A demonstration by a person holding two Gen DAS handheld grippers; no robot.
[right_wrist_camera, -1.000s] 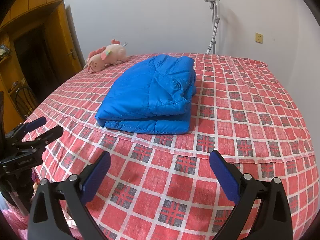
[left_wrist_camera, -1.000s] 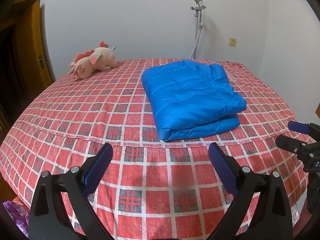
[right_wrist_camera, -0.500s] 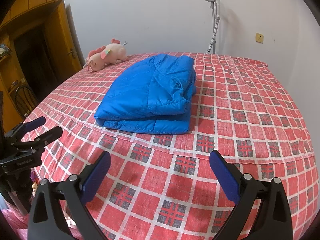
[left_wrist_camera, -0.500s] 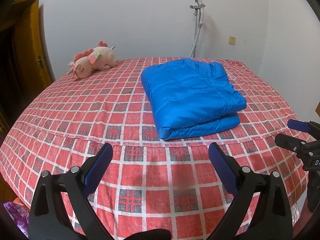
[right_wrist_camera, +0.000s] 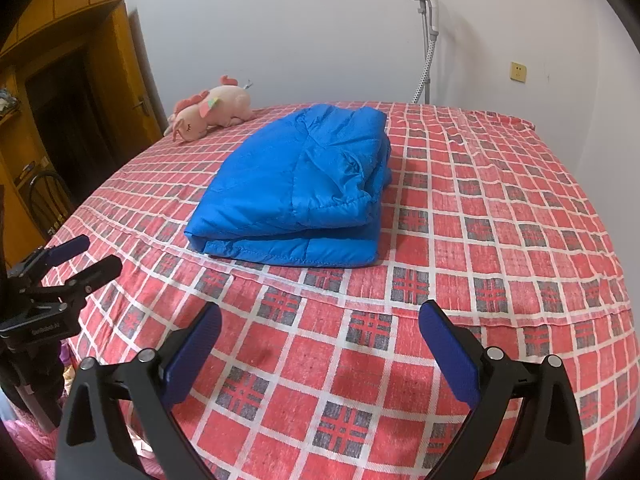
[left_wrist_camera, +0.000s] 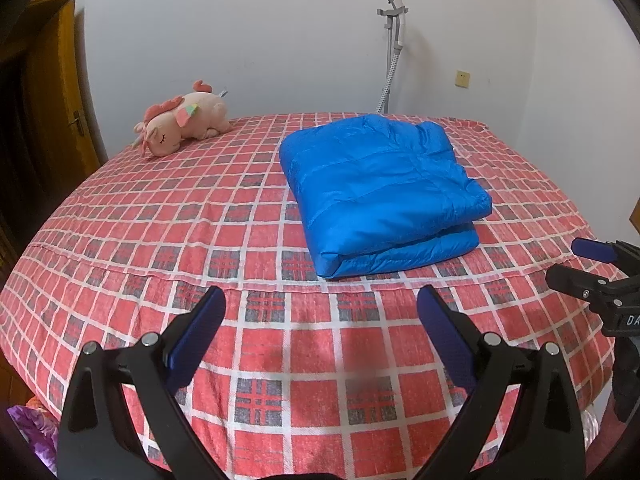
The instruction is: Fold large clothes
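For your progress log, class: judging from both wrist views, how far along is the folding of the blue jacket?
Done: the blue jacket lies on the checked bedspread as a compact rectangle in stacked layers, edges roughly aligned. In hand: nothing; the left claw and right claw are both open and empty, held short of the jacket. Left: little, perhaps only squaring the slightly uneven open edges.

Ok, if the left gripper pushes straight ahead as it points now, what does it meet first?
Probably the red checked bedsheet; the open left gripper points slightly downward, and the folded blue jacket lies just beyond.
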